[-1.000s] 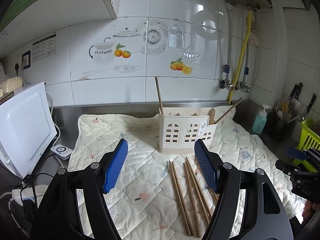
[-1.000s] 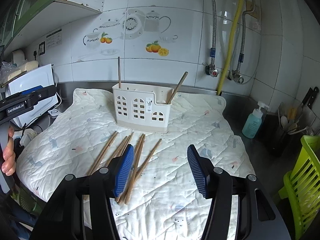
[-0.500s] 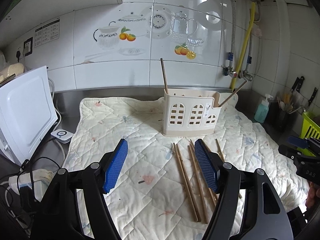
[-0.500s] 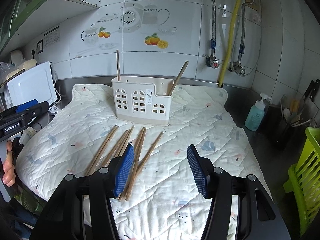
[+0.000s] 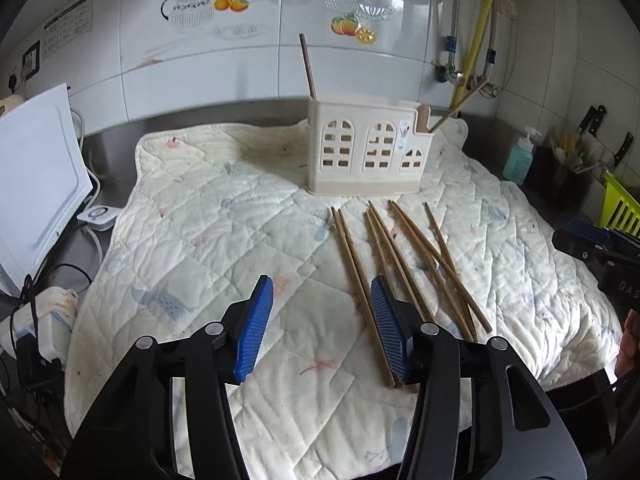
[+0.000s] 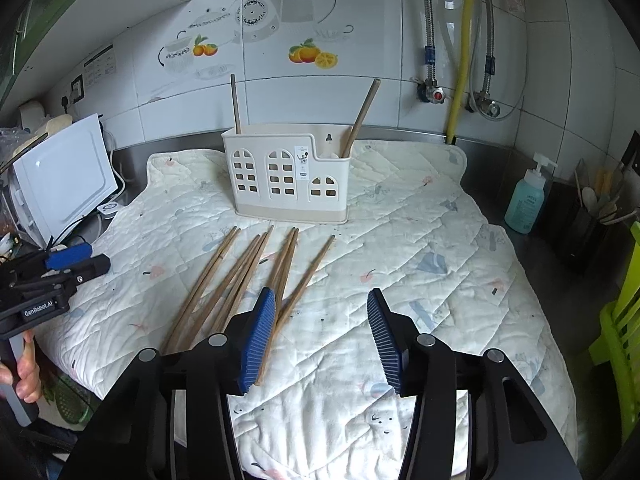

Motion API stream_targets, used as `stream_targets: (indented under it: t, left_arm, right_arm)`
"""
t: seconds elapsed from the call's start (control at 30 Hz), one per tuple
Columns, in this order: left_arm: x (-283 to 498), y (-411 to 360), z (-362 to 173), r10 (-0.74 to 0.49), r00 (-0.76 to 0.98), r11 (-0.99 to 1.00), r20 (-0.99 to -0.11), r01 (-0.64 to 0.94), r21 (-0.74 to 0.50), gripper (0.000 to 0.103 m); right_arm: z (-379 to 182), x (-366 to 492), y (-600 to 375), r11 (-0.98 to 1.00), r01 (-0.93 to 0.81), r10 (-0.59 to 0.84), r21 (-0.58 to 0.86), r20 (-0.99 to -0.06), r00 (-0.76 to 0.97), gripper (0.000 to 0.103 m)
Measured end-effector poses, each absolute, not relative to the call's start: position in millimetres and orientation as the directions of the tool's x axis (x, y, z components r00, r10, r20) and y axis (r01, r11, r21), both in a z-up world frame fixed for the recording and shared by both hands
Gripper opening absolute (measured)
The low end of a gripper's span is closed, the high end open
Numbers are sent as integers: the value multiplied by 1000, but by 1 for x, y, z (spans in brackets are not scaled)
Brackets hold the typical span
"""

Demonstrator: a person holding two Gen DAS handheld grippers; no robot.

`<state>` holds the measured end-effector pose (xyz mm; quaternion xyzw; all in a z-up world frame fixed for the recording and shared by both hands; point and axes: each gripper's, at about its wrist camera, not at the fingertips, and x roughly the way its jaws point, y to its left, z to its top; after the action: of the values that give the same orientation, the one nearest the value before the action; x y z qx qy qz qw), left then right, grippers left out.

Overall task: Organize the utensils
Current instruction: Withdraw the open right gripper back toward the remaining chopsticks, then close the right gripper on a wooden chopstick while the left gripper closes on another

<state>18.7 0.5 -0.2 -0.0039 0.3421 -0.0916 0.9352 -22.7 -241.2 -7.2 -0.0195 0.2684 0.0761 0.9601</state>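
Seven loose brown wooden chopsticks are laid on a cream quilted cloth with small pictures, just in front of a cream plastic utensil holder with arched window holes. Two more wooden sticks are stood inside the holder: one upright stick at its left end and one leaning stick in the low part at its right end.

The cloth is spread over a grey metal counter. Behind it a wall of white tiles with teapot and orange pictures is seen, with a yellow pipe and silver hoses beside it. A white boxy appliance is set at the left edge of the counter. A blue soap bottle with a pump, a dark pot of kitchen tools and a green plastic rack are kept at the right.

The black left gripper with blue ribbed pads is held spread wide above the cloth, and nothing is pinched. Its right pad is seen over the nearest ends of the chopsticks. The black right gripper with blue ribbed pads is also held spread wide with nothing in it, and its left pad is seen over the near ends of the pile.
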Motion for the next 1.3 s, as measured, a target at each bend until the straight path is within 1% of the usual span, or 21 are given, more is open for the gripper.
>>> stream_targets:
  t: [0.17, 0.23, 0.37, 0.57, 0.67, 0.7, 0.73, 0.97, 1.03, 1.17, 1.27, 1.3]
  left_arm:
    - [28, -18, -32, -175, 678, 981, -714, 177, -72, 43]
    - [33, -23, -45, -154, 650, 984, -744, 167, -59, 35]
    - [41, -28, -61, -153, 613, 985, -775, 160, -68, 33]
    - [45, -32, -64, -172, 597, 983, -784, 150, -102, 33]
    - [47, -39, -67, -161, 588, 984, -793, 157, -83, 33]
    - [48, -41, -68, -158, 584, 984, -796, 157, -80, 29]
    - [49, -41, -70, -157, 581, 985, -798, 154, -81, 28]
    - [51, -41, -71, -137, 585, 988, -800, 138, -68, 28]
    - [51, -43, -71, -140, 584, 988, -799, 140, -70, 26]
    - [51, -45, -71, -100, 595, 992, -797, 124, -32, 26]
    - [51, -44, -71, -104, 593, 993, -799, 111, -47, 27]
    - [51, -45, -71, -107, 593, 992, -798, 112, -50, 24]
  right_arm:
    - [-13, -19, -243, 987, -158, 145, 20, -529, 836, 47]
    - [-15, -18, -244, 987, -160, 147, 22, -534, 833, 47]
    - [-18, -18, -246, 987, -159, 147, 25, -539, 830, 47]
    - [-21, -15, -251, 987, -157, 150, 34, -545, 825, 47]
    - [-22, -14, -252, 986, -160, 156, 41, -547, 822, 47]
    - [-22, -14, -252, 986, -162, 158, 42, -548, 822, 47]
    - [-22, -13, -252, 986, -164, 160, 42, -548, 821, 47]
    - [-24, -12, -254, 986, -161, 162, 49, -550, 819, 47]
    - [-25, -11, -254, 985, -163, 164, 51, -551, 818, 47]
    - [-26, -12, -254, 984, -170, 171, 54, -553, 816, 47]
    - [-26, -11, -254, 984, -166, 170, 57, -553, 816, 47]
    - [-27, -11, -254, 984, -167, 171, 59, -553, 815, 47]
